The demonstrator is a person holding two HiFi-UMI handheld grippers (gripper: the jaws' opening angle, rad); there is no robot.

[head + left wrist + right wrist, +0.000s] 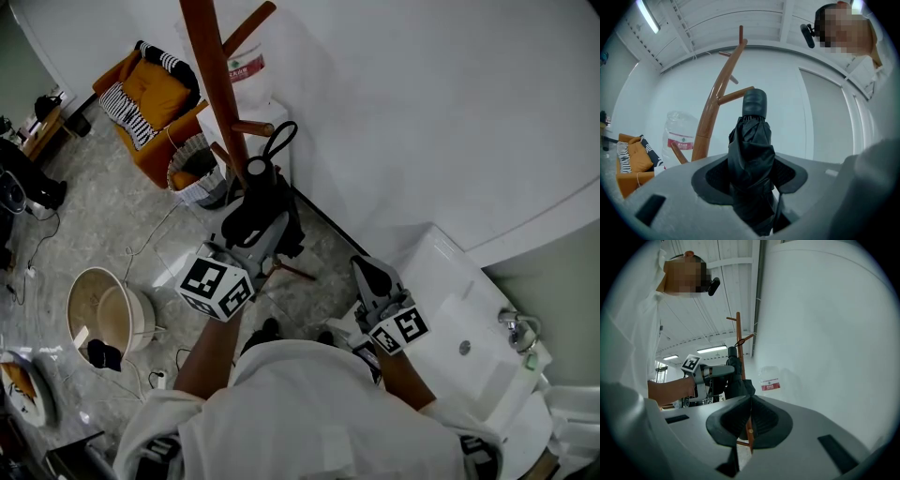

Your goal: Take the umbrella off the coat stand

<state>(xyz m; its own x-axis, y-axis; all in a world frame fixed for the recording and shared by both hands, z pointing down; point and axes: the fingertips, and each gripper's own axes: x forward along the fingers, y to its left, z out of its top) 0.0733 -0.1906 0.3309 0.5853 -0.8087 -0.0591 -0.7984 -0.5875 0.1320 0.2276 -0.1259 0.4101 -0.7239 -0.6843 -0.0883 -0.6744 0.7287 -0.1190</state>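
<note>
Left gripper view: the folded black umbrella [751, 150] stands upright, clamped between the jaws of my left tool [750, 183], just beside the coat stand [717, 103]. My right tool [749, 423] is clenched on nothing, well apart.

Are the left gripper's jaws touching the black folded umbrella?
Touching. The left gripper view shows the left gripper with jaws pressed on both sides of the black folded umbrella, fabric bunched between them.

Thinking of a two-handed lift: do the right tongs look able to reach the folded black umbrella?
Probably yes: nothing stands between the shut right tongs and the folded black umbrella held by the left tongs.
</note>
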